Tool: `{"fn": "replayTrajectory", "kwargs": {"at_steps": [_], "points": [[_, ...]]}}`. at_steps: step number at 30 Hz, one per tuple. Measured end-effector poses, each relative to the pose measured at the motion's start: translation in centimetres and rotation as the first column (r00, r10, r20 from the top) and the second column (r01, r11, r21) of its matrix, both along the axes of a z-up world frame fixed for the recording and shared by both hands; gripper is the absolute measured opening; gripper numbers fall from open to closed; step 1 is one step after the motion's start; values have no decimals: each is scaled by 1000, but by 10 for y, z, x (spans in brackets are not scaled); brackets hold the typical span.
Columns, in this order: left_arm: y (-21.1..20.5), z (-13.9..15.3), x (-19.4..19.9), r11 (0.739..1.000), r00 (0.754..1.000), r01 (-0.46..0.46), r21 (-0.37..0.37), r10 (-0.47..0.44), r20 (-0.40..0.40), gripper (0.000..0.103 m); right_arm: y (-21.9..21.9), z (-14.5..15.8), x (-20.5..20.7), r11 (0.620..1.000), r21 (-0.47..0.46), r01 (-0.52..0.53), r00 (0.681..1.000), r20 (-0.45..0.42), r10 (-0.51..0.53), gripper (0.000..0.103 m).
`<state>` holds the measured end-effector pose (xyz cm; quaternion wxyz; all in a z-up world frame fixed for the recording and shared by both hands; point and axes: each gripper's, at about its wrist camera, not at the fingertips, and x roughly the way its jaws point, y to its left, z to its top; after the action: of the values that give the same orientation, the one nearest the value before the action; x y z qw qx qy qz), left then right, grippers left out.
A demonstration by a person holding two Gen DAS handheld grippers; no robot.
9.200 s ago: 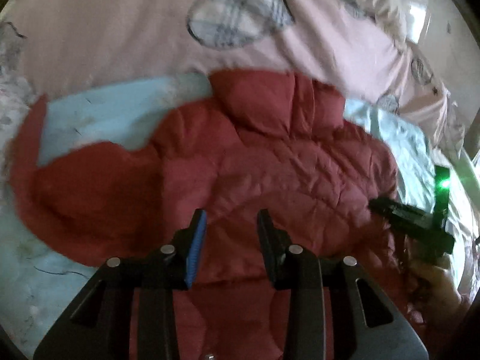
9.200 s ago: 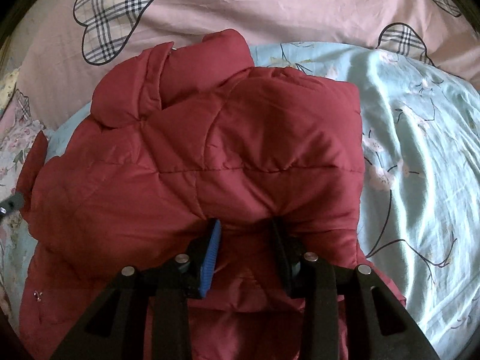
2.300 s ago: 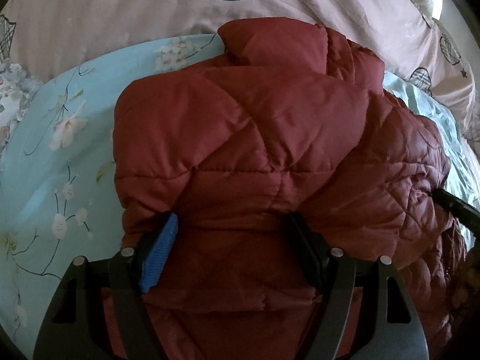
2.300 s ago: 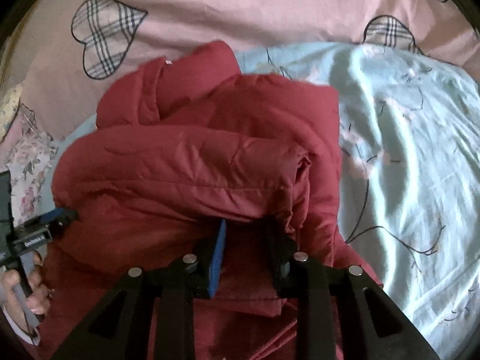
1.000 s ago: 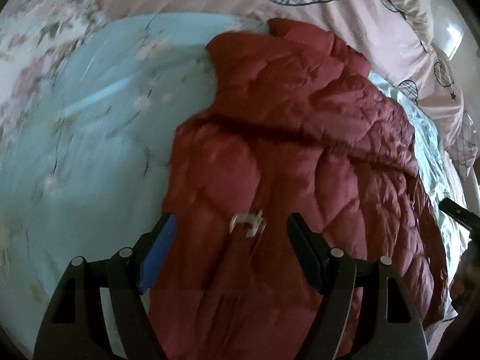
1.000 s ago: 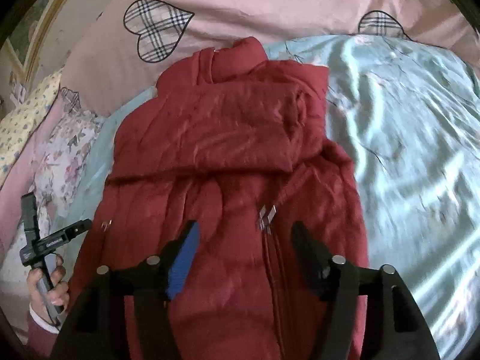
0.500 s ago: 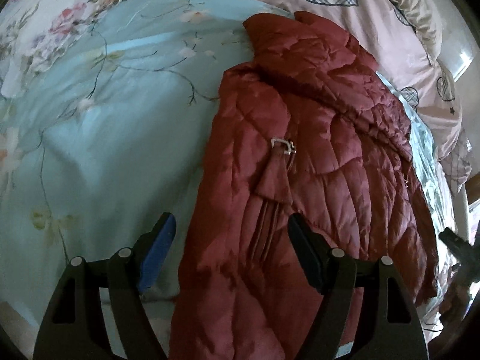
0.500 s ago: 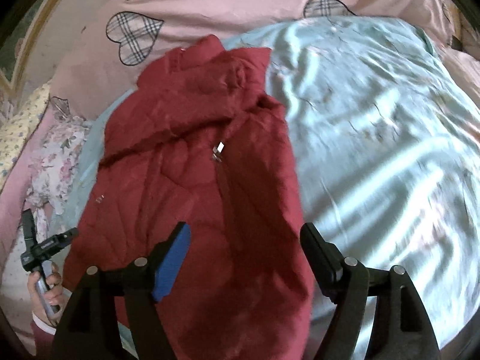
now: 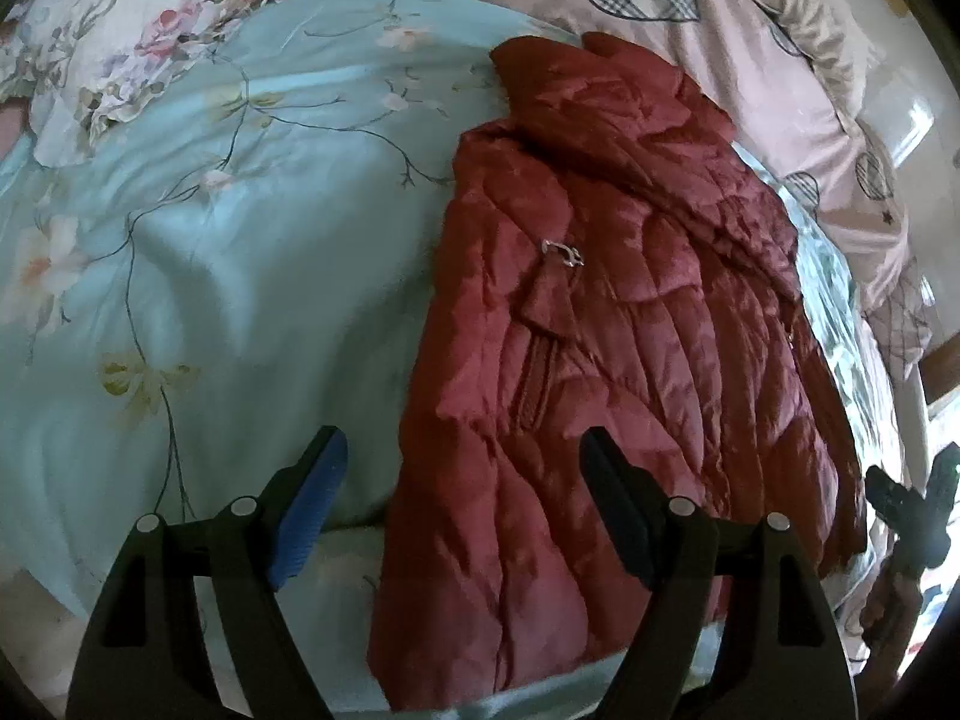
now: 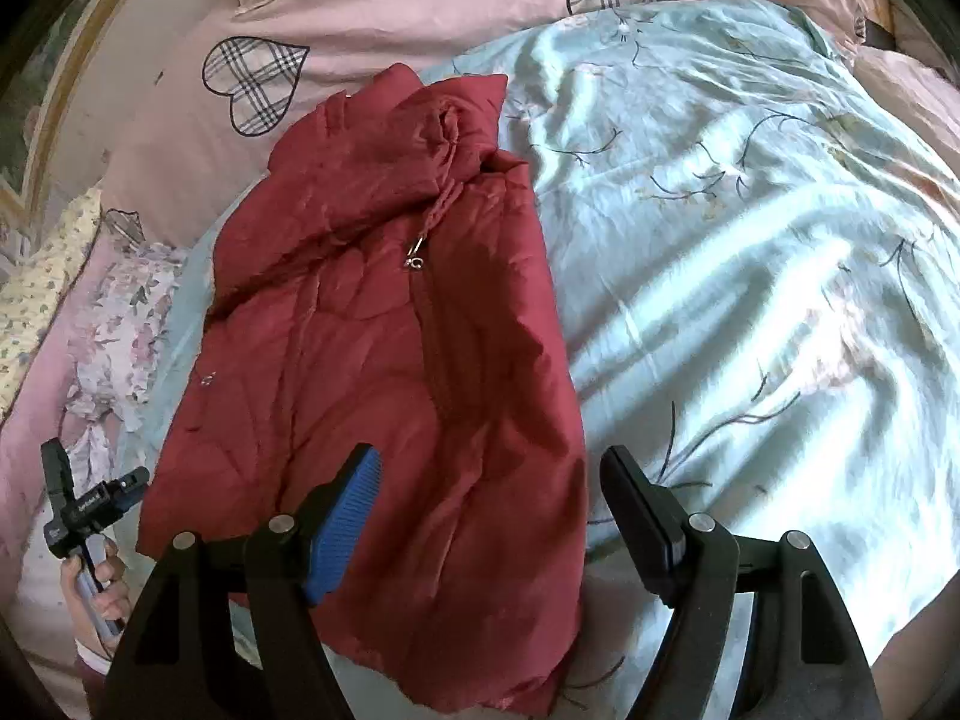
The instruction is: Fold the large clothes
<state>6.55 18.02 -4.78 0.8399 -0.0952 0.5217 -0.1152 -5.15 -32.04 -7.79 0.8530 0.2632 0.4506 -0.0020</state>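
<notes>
The red quilted jacket (image 9: 600, 360) lies folded lengthwise into a long narrow shape on the light blue floral bedspread (image 9: 210, 300), its collar end toward the pink heart-print bedding (image 10: 420, 6) at the head of the bed and its hem toward the cameras. A zipper line runs down its top face, with a small metal zipper pull (image 10: 415, 257) showing near the collar end. In the left wrist view the left gripper (image 9: 462, 504) hovers over the jacket's hem end, its jaws opening and wide apart with nothing pressed between them; the blue-padded finger sits over the bedspread just beside the jacket's edge and the black finger over the red fabric. In the right wrist view the right gripper (image 10: 489, 516) likewise stands wide open and empty above the hem end, its blue-padded finger over the jacket and its black finger over the bedspread beside it. At the left edge of that view a hand (image 10: 99, 594) holds the other gripper's handle, next to a floral-print cloth (image 10: 114, 330) beside the bedspread.
</notes>
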Motion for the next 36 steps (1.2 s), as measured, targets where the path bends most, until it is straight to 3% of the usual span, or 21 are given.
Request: {"fn": "replayTrajectory", "kwargs": {"at_steps": [15,28,36], "points": [[-12,-8,-18,997,996,82,-2,-82,-27,82,8,-19,-12,996,85,-34,999,-29,37,77],[-19,-30,-30,987,984,155,-31,-157,-83,82,15,-26,-15,995,75,-71,997,-37,74,76],[-29,-29,-38,980,979,198,6,-197,-47,82,20,-25,-22,993,46,-110,993,-30,112,50]]}}
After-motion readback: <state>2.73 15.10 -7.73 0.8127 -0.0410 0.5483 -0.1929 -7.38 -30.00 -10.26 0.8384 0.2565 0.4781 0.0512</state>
